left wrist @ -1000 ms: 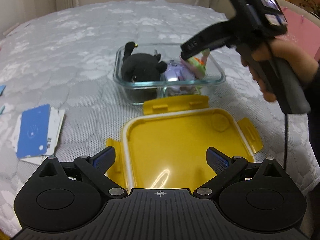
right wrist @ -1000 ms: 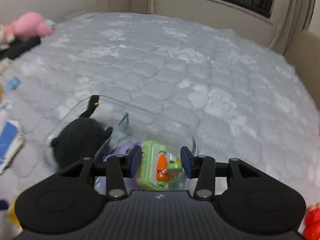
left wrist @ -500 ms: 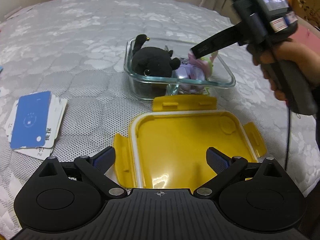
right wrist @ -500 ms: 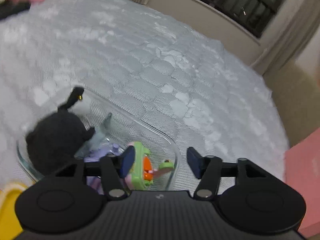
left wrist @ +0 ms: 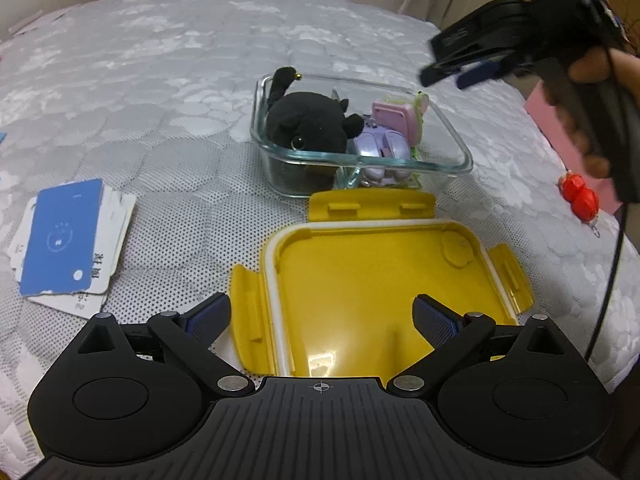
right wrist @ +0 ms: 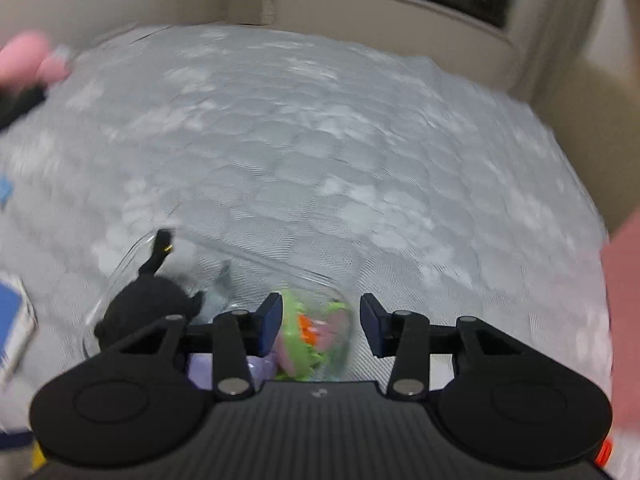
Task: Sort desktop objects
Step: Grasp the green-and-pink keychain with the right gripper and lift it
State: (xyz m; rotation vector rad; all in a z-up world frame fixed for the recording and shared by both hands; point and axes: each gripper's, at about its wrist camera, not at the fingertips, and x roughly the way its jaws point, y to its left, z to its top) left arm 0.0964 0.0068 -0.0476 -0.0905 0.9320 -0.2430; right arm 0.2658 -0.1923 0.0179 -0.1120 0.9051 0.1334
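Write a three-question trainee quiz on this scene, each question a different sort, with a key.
1. True or false: the yellow lid is clipped onto the glass box.
2. Which lies outside the box? A) black plush B) blue card C) purple toy
3. Fill in: the right gripper holds ____.

Key: 1. False; the lid lies open on the bed, in front of the box. 2. B. 3. Nothing; its jaws are closing, empty, above the box.

Chinese characters, perhaps 料, on white card (left wrist: pixel 105 268).
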